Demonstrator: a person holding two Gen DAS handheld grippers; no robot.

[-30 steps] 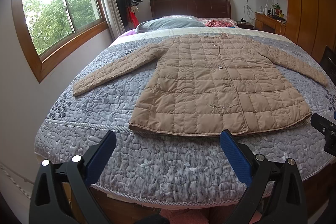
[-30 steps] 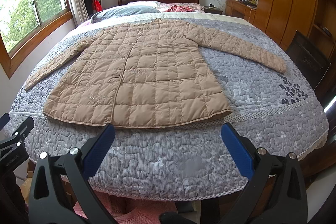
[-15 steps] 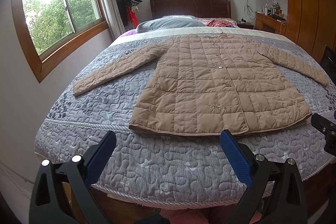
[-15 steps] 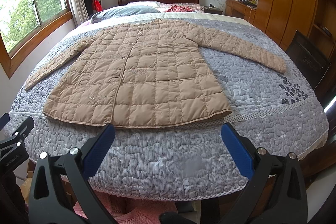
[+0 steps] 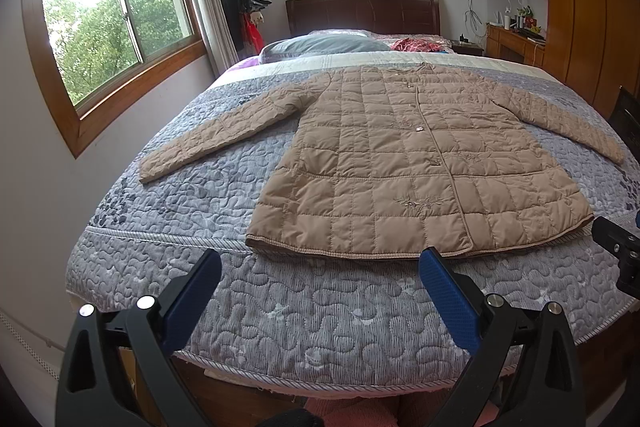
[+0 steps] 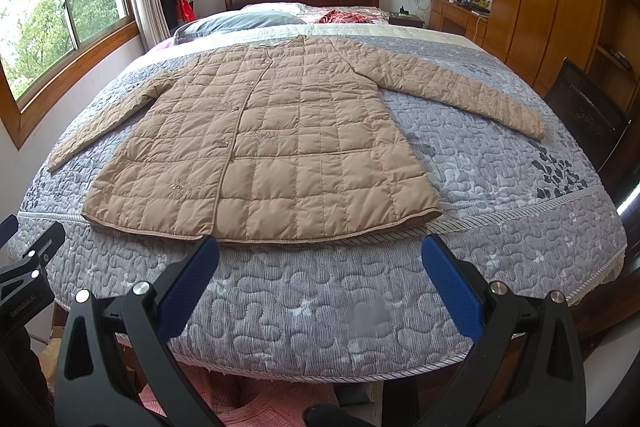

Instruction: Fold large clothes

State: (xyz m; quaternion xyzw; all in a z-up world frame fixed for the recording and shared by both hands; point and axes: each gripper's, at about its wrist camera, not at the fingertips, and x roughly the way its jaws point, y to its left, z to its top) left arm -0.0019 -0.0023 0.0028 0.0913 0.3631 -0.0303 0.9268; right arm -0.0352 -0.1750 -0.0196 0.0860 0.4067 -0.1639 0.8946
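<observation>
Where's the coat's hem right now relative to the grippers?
The quilted tan coat lies flat, centred on the bed, its hem just beyond both open grippers, nearest the foot edge.

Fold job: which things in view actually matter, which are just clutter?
In play:
- tan quilted coat, spread flat on the bed quilt
- left tongs, open
- right tongs, open

Clutter:
- grey pillow
- red cloth by the headboard
- coat stand
- dark chair
</observation>
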